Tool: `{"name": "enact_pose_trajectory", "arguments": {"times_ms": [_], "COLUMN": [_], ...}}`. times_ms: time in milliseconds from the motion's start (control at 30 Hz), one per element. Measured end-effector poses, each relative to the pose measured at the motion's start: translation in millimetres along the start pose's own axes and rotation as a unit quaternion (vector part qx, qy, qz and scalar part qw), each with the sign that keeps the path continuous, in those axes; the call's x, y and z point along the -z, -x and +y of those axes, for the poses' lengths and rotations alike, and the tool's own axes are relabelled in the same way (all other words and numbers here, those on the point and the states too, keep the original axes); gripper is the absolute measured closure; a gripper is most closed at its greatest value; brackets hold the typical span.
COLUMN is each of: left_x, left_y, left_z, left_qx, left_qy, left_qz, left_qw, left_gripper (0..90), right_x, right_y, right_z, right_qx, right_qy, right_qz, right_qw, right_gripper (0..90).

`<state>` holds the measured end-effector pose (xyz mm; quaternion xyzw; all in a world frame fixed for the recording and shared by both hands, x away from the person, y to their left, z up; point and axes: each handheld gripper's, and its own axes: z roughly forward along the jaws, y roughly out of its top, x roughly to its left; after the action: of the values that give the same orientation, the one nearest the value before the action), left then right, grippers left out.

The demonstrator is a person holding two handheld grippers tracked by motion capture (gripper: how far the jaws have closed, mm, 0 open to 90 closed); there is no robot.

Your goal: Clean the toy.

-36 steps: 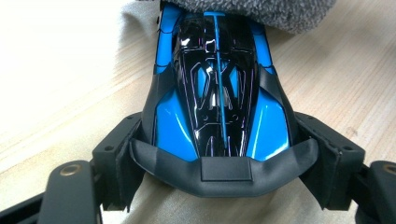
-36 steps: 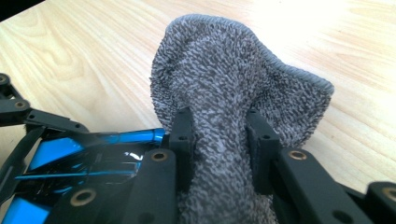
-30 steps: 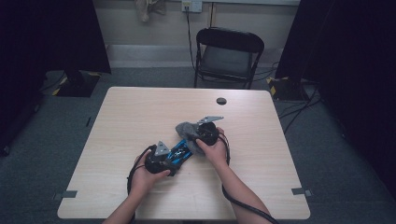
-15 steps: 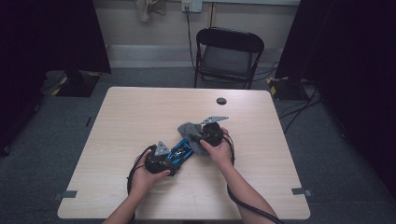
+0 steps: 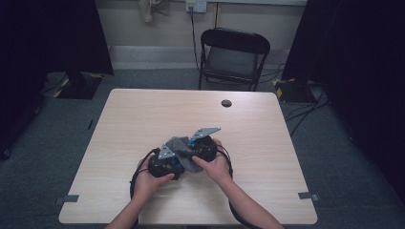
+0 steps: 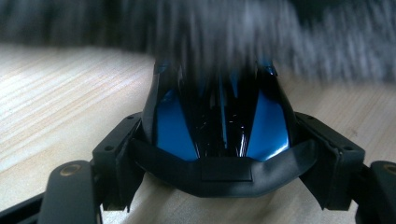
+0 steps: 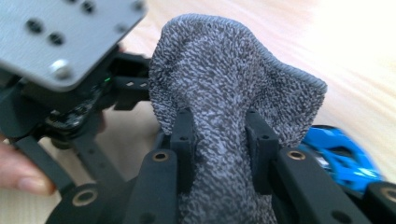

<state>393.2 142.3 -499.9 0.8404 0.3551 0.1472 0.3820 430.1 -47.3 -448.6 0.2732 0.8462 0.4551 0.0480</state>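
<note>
Speckled grey knit cloth (image 7: 224, 93), glossy blue-and-black toy car (image 6: 219, 121), pale wood-grain table (image 5: 143, 114), black chair (image 5: 234, 52)

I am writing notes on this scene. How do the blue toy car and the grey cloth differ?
The toy car is glossy, hard, blue and black; the cloth is matte, knitted and grey. The car sits clamped in the left gripper; the cloth is pinched in the right gripper, bunched and standing up. Both are held just above the table.

a glossy blue-and-black toy car (image 6: 219, 126) lies on the table, grey knitted cloth (image 7: 233, 107) draped over it.
</note>
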Motion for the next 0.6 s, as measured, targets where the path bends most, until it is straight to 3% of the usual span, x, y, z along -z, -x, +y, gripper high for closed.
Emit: {"name": "enact_pose_trajectory", "arguments": {"times_ms": [300,600], "left_x": [0.3,0.2], "left_y": [-0.4,-0.3], "left_z": [0.1,0.1], "left_qx": [-0.003,-0.003], "left_qy": [-0.001,-0.001], "left_qz": [0.002,0.002], "left_qw": [1.0000,1.0000], "left_gripper": [24.1,24.1], "right_x": [-19.4,-22.2], "right_y": [-13.7,-7.5], "right_z": [-5.2,-3.3], "right_qx": [0.014,0.017], "right_qy": [-0.022,-0.023], "right_qz": [0.017,0.006], "right_qw": [0.9995,0.9996], "right_gripper": [69.9,70.3]}}
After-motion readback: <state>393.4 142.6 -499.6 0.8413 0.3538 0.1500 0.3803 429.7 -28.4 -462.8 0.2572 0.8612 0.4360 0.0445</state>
